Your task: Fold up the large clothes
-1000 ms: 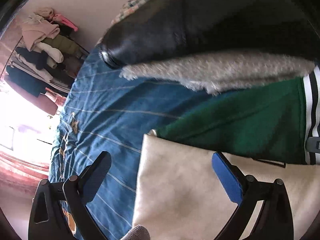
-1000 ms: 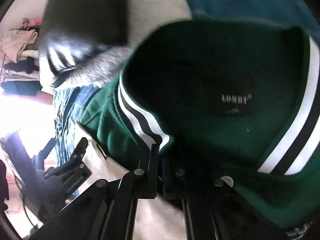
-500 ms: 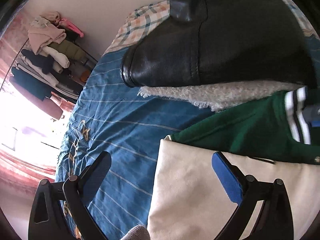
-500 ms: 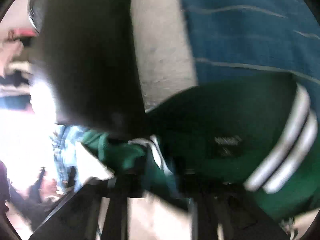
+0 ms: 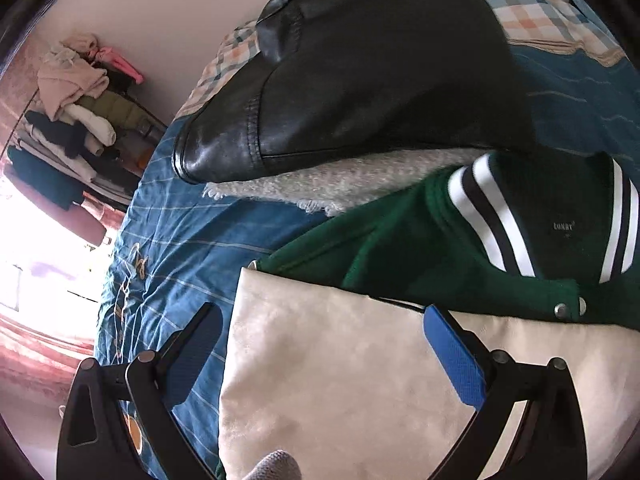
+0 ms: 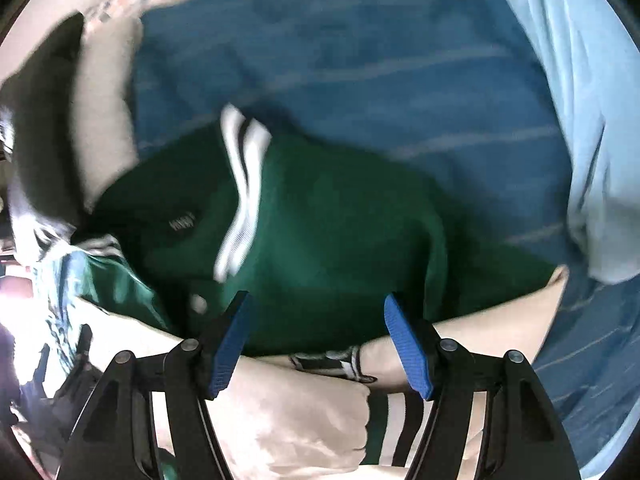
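Both hand-held grippers (left (image 5: 320, 352), right (image 6: 318, 344)) gape over jacket (image 6: 340, 240).

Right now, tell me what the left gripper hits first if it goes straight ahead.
Most likely the cream sleeve of the green varsity jacket; it fills the space between the open jaws of the left gripper. Depth is unclear.
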A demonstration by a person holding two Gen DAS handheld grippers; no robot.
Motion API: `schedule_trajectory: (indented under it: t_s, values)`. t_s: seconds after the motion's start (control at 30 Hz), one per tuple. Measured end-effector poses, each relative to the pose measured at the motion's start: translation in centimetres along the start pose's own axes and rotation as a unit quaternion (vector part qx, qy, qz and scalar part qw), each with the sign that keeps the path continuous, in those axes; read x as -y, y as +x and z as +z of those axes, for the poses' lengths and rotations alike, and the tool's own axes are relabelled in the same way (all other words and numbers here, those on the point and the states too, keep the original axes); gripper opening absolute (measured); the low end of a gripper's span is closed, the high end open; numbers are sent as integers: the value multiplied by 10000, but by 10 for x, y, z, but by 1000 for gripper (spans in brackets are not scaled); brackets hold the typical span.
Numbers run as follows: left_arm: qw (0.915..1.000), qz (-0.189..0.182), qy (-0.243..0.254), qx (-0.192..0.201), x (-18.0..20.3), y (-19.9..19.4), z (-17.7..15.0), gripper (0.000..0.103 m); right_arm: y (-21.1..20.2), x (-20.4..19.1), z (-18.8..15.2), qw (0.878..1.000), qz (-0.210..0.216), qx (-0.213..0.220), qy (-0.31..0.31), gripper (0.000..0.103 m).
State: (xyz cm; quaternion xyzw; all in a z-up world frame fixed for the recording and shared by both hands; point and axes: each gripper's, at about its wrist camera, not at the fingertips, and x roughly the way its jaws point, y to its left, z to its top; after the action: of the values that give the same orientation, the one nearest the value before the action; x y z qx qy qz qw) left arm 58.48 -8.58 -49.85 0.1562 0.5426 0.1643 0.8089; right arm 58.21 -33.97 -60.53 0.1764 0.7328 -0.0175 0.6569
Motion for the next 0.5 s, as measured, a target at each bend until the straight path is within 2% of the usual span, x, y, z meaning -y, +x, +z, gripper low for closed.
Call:
schedule_trajectory:
  t_s: [0.07,0.1,0.13,0.17,0.2,0.33,0.4,0.43,0.47,0.5]
  values:
    - [9999,74,68,-22,2,1,-5,103,14,-8,-4,9996,-136,-102,-210,68]
    - [9999,94,73,-49,2,2,-7,103,21,-13,-6,9985,-275,24,-473,43]
    - [9999,109,72,-82,1,2,-9,103,27,-19,-8,9956,-570,100,-738,9]
    - [9998,118,62,-122,1,4,-11,103,31,-22,-8,9924,-820,182,-901,4]
    - [9998,139,62,-148,-1,4,-13,103,32,-22,-7,9907,-869,348,-986,0]
    - [9995,274,44,-114,-11,-2,-23,103,8,-11,11,9818,-1186,1048,-1046,0]
    - [9995,291,-56,-124,-22,-10,-31,103,1,3,22,9898,-810,835,-821,0]
    - [9994,270,-151,-128,-29,-16,-38,103,-5,11,22,9959,-253,433,-758,0]
    - [9993,209,-256,-148,-40,-26,-47,103,-12,15,15,9967,-20,193,-785,1]
    - [9992,179,-319,-166,-47,-34,-56,103,-28,20,-3,9957,88,75,-918,11]
